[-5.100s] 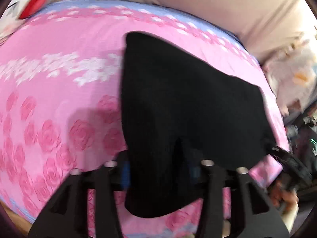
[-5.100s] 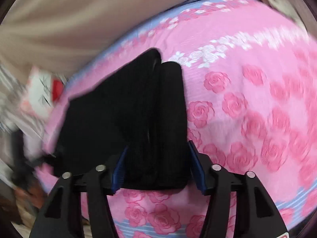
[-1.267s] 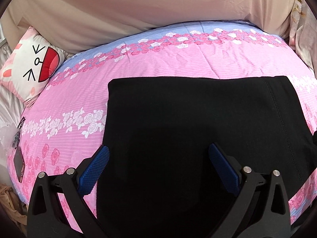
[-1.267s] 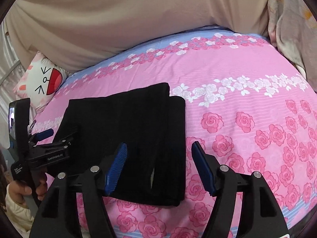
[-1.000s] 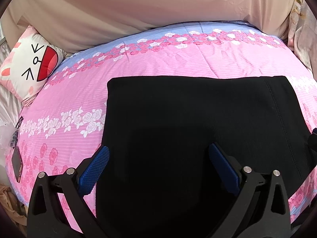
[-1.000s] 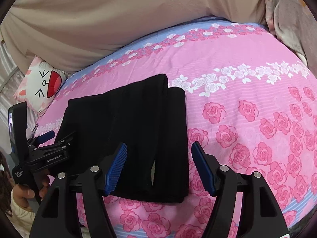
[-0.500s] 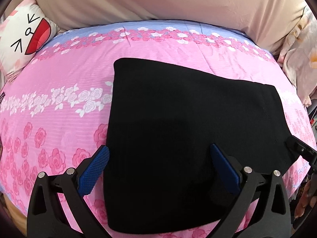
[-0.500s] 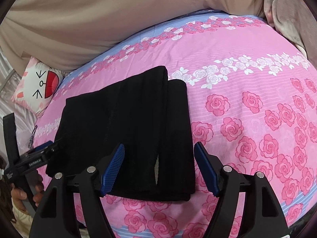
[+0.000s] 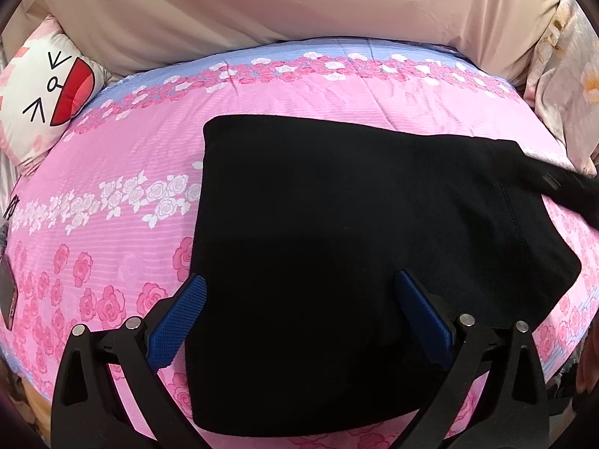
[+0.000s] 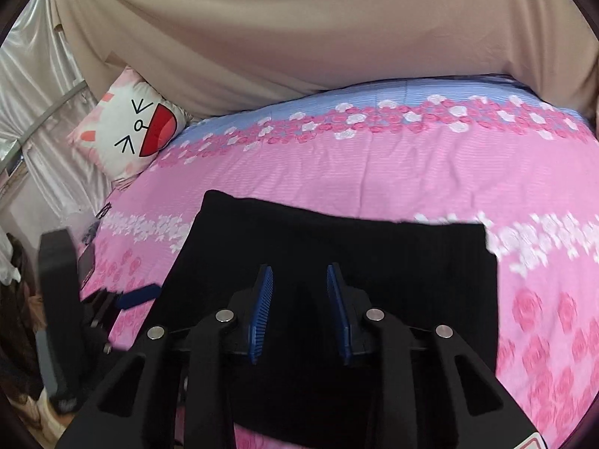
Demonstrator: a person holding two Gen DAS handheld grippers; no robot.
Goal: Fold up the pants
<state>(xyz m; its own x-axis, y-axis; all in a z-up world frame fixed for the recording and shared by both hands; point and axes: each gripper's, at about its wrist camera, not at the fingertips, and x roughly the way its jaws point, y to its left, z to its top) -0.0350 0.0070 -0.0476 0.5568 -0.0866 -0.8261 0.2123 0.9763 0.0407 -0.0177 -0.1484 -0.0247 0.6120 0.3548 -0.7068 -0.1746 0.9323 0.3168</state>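
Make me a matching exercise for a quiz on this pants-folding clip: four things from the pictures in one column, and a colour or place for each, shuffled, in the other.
Things:
1. pants
2. bedsheet
3. cartoon pillow
4. curtain

Descriptions:
A. beige, hanging behind the bed
B. black, lying flat in the middle of the bed
C. white with a red mouth, at the bed's far left corner
D. pink with a rose print, under the garment

Pairs: 1-B, 2-D, 3-C, 4-A
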